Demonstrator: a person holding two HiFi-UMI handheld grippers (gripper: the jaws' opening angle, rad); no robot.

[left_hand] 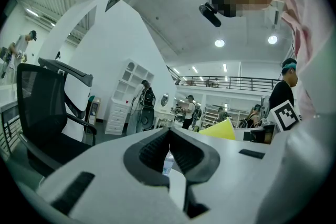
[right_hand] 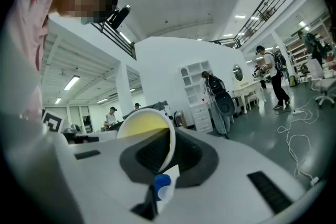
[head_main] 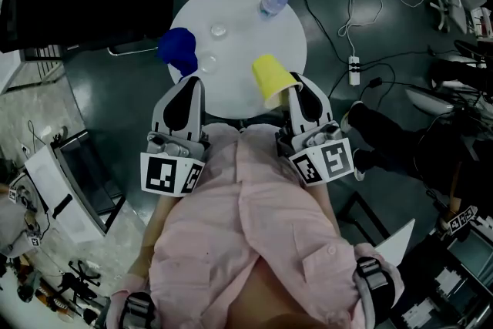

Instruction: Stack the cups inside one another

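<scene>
Round and white, the table (head_main: 248,38) fills the upper middle of the head view, with dark floor all around it.

The right gripper (right_hand: 169,132) has its jaws closed on the wall of a yellow cup (right_hand: 143,126), one jaw inside the rim and one outside. The cup lies tilted on its side, its open mouth turned toward the gripper camera. In the head view it hangs over the table's lower right edge, clear of the top.

The left gripper (left_hand: 169,131) has its jaws closed tip to tip with nothing between them. Through the small gap below the tips a clear water bottle (left_hand: 167,163) shows; in the head view it lies near the table's upper edge. A blue cup (head_main: 179,48) sits at the table's left edge, just beyond the left gripper's tips in the head view; whether they touch I cannot tell. It does not show in the left gripper view.

Two small clear things lie on the table between the blue cup and the bottle, too small to name. A black office chair (left_hand: 47,113) stands at the left, and a power strip (head_main: 354,70) with cables lies on the floor at the right. A pink shirt (head_main: 254,235) fills the lower frame.
</scene>
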